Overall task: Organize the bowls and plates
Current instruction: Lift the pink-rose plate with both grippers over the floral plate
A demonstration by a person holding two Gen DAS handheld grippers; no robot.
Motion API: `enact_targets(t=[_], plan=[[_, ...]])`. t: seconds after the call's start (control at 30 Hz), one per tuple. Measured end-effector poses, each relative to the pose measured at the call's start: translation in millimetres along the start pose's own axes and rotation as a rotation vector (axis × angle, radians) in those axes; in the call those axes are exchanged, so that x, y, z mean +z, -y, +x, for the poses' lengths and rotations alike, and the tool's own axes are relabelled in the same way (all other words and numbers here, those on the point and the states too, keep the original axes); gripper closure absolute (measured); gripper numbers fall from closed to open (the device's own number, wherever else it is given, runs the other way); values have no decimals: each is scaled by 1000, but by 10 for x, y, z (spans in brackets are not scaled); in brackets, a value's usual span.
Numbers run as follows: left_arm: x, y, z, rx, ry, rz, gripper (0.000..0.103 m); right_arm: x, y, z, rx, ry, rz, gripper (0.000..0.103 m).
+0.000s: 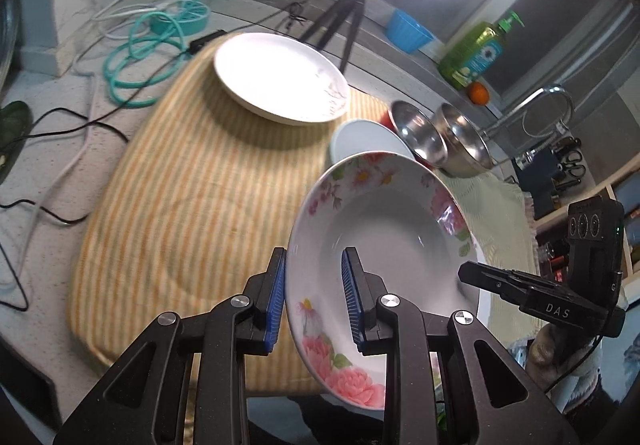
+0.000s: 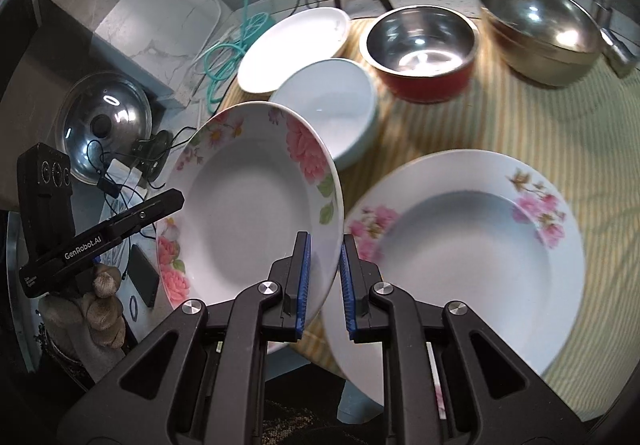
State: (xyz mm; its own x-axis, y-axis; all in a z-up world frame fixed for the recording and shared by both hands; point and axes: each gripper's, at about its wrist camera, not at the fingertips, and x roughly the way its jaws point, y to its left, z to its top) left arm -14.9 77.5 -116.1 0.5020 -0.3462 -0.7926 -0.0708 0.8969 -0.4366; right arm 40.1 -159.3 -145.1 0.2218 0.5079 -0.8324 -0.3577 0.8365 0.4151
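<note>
Both grippers have the same floral soup plate [image 2: 256, 205], tilted up on edge at lower centre. The right gripper [image 2: 323, 285] is narrowly parted with blue pads on the rim; the left gripper [image 1: 314, 301] clamps the opposite rim, slightly wider. A second floral plate [image 2: 472, 245] lies flat lower right on the striped mat [image 2: 520, 125]. Further up: white bowl [image 2: 328, 105], red-sided steel bowl [image 2: 420, 45], plain white plate [image 2: 296, 45].
</note>
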Motion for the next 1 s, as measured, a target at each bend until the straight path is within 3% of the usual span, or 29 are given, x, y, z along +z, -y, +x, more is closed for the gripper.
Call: enact_targets(t=[0.5, 1.0], plan=[[-251, 804, 561, -77, -114, 109, 78, -284, 915, -405, -99, 14, 132, 88], [-359, 1044, 820, -29, -158, 147, 78, -393, 1355, -357, -132, -23, 169, 88]])
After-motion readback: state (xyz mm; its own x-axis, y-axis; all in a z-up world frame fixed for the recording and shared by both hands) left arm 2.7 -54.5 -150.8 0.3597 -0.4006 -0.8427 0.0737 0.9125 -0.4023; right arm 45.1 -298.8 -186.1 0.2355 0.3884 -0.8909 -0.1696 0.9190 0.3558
